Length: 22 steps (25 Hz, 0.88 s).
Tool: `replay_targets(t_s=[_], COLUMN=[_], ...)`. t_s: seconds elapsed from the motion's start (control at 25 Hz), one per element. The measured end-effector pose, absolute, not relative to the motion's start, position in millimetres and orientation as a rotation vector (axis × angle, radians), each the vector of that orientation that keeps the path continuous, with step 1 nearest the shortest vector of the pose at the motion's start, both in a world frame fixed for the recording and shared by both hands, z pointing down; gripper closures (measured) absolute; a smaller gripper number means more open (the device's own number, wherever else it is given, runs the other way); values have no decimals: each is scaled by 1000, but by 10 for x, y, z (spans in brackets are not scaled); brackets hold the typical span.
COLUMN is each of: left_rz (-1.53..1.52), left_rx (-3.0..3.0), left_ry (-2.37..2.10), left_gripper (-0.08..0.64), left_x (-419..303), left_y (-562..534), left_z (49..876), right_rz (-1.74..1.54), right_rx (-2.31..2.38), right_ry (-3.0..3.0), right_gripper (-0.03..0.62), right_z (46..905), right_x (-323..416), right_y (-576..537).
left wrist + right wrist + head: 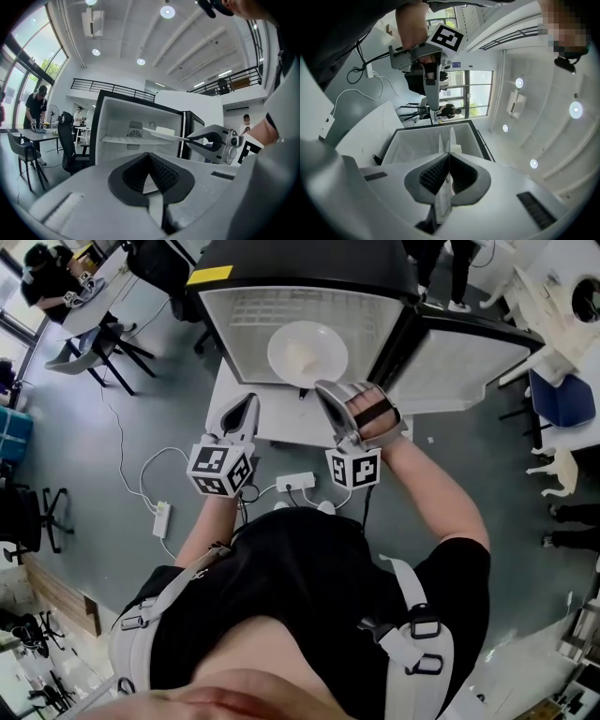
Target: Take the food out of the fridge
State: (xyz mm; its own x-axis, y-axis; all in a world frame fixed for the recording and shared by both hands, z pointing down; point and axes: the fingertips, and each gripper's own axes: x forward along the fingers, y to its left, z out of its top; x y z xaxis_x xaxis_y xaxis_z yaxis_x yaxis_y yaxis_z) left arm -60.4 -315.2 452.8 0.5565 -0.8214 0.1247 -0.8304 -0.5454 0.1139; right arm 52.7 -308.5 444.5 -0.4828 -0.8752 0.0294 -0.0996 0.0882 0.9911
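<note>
**Me:** As things stand, my right tongs (323,390) are pinched tight on the near rim of the plate (307,352), with nothing else between them.

**Other:** And the left?

**Me:** My left tongs (250,404) are closed on nothing. They hang just beside the right ones, in front of the open fridge (244,324). I judge they wait there as a spare, ready to steady the plate if it sags.

**Other:** Why bite the rim and not the food?

**Me:** The food (302,358), a pale block, sits loose on top. The rim is the one thin edge my tongs can take, and a level plate should keep the block from sliding.

**Other:** Where is it?

**Me:** At the fridge's mouth, above the shelf (117,139) and seemingly not resting on it — whether the far rim is out of the opening I cannot tell.

**Other:** Which way does it point?

**Me:** Being round, the plate has no long axis. It lies flat, face up, reaching from my tongs toward the fridge's back wall. The block looks longer across than deep — that much is a guess.
</note>
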Motion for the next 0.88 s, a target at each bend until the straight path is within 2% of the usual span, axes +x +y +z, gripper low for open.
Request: replay_targets(t_s=[0.88], left_rz=[64], left_rx=[2649], left_ry=[-1395], left_gripper=[557], left_x=[-538], left_y=[-3126], left_z=[4419], right_rz=[-1400], right_rx=[953], right_ry=[-1644], right_gripper=[577], right_z=[4531], right_x=[690], right_y=[-3226])
